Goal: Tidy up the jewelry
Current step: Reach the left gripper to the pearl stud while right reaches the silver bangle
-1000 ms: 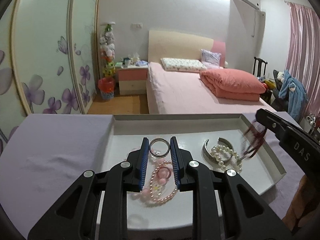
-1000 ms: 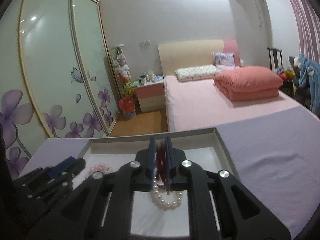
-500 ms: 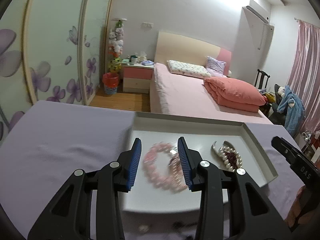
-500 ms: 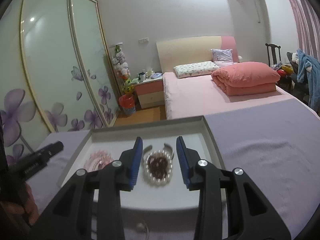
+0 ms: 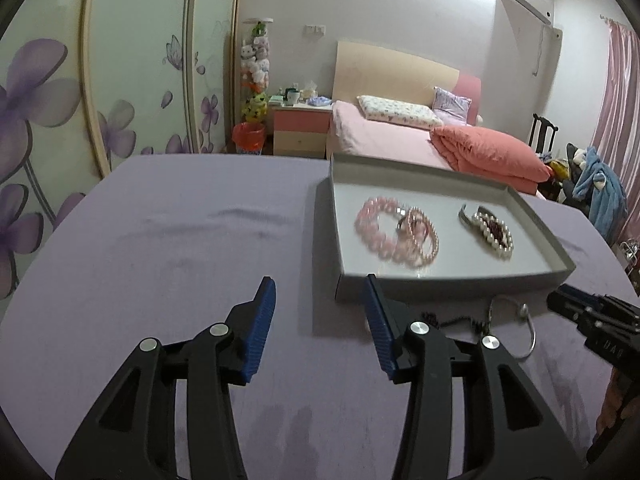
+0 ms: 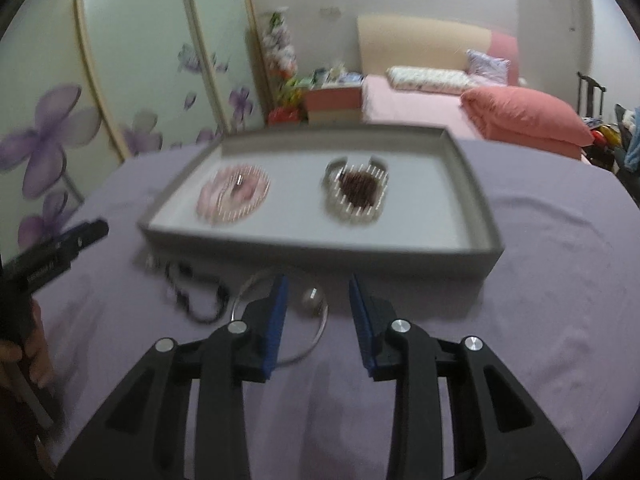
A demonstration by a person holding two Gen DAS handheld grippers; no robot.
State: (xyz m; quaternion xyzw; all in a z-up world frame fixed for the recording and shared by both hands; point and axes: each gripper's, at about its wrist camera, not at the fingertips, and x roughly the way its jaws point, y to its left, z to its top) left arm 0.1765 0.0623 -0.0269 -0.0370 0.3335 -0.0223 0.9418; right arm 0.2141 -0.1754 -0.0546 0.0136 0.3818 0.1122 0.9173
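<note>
A grey tray [image 5: 452, 282] [image 6: 320, 246] lies on the purple cloth. In it are pink bead bracelets [image 5: 396, 230] [image 6: 234, 194] at the left, and a white pearl bracelet with a dark red piece [image 5: 494, 232] [image 6: 356, 190] over a silver cuff at the right. In front of the tray lie a silver hoop with a bead [image 5: 524, 330] [image 6: 310, 302] and a dark chain [image 6: 200, 300]. My left gripper [image 5: 320, 304] is open and empty over the cloth, left of the tray. My right gripper [image 6: 316, 300] is open and empty above the hoop.
The purple cloth [image 5: 160, 248] covers the table. Behind it are a pink bed [image 5: 400, 140], a nightstand [image 5: 300, 128] and flowered wardrobe doors [image 5: 60, 100]. A chair with clothes [image 5: 592, 184] stands at the far right.
Both grippers have pulled back out of the tray and opened. The dark red piece that the right gripper held now lies on the pearl bracelet. The left gripper has shifted left.
</note>
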